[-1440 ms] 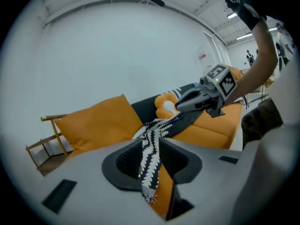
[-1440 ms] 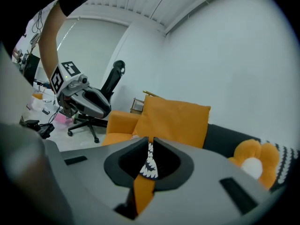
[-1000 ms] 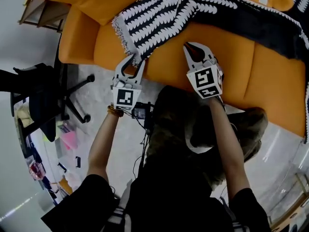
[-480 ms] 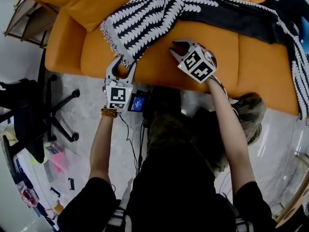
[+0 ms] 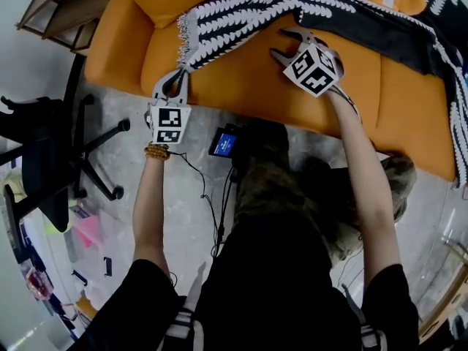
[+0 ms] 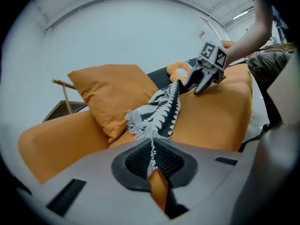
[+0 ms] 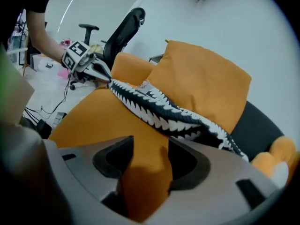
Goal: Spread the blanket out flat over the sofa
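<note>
Left gripper view, blanket (image 6: 161, 110) fringe pinched in left claw (image 6: 153, 159)

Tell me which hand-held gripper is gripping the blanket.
The left hand-held gripper, shut on the blanket at its fringed corner. The right hand-held gripper has just been opening its jaws, nothing between them.

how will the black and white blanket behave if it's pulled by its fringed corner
Probably floppy: the blanket lies bunched in folds on the sofa and should drape and trail, not hold shape. Likely light for its size, since the left gripper holds it by a thin fringed corner. The loose fringe might slip or stretch under a hard tug.
</note>
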Tool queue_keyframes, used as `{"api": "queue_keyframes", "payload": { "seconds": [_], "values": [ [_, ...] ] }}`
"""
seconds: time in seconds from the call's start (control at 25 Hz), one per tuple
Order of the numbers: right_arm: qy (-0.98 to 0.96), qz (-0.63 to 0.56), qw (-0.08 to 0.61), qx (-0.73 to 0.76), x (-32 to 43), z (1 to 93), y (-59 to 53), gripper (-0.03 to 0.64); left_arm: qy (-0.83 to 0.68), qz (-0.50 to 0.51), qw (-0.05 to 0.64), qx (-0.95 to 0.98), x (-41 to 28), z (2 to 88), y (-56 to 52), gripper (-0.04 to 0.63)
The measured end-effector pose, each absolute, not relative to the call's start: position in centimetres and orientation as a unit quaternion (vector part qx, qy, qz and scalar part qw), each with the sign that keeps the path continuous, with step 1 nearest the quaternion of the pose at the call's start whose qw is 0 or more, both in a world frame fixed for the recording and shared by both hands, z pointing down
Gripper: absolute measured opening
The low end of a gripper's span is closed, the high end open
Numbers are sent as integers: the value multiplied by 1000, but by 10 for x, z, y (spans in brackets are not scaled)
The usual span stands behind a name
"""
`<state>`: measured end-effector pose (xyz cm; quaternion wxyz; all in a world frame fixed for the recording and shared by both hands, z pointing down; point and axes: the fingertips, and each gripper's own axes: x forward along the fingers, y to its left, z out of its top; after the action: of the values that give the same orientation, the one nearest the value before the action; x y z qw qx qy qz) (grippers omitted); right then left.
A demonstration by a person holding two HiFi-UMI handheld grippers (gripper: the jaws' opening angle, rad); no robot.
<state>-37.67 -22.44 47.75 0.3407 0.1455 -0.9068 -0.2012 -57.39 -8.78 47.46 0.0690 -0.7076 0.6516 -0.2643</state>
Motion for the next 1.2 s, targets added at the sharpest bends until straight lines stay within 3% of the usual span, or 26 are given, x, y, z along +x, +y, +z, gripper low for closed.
{"api": "queue_keyframes", "payload": {
  "seconds": [0.24,0.32,0.48,0.52,0.56,0.6,0.76,0.92,0.96,1.0,1.08,1.2],
  "values": [
    [-892,-262,337,147,-413,463,-230,271,805,-235,13,-545,-739,458,-28,22],
    [-891,-270,333,149,-423,460,-233,308,818,-219,12,-532,-753,446,-12,25],
    [-884,-271,355,137,-440,475,-244,319,751,-207,48,-626,-688,441,-32,50],
    [-884,-274,353,140,-444,475,-247,319,726,-210,60,-652,-664,441,-42,120],
    [-881,-285,345,151,-448,470,-249,330,702,-214,73,-676,-640,441,-53,180],
    [-877,-305,331,166,-450,461,-251,337,678,-219,86,-696,-617,441,-64,199],
    [-870,-377,256,188,-445,415,-237,371,617,-251,121,-736,-554,448,-108,224],
    [-872,-396,237,160,-431,405,-214,397,616,-268,88,-736,-553,475,-135,212],
    [-869,-410,231,149,-427,404,-207,397,625,-269,78,-729,-558,479,-136,180],
    [-867,-425,219,141,-422,401,-198,396,634,-271,74,-720,-563,479,-135,107],
    [-861,-449,196,138,-409,394,-186,394,649,-284,83,-701,-571,476,-131,55],
    [-840,-455,255,151,-396,418,-213,402,654,-292,99,-691,-581,470,-124,44]
  ]
}}
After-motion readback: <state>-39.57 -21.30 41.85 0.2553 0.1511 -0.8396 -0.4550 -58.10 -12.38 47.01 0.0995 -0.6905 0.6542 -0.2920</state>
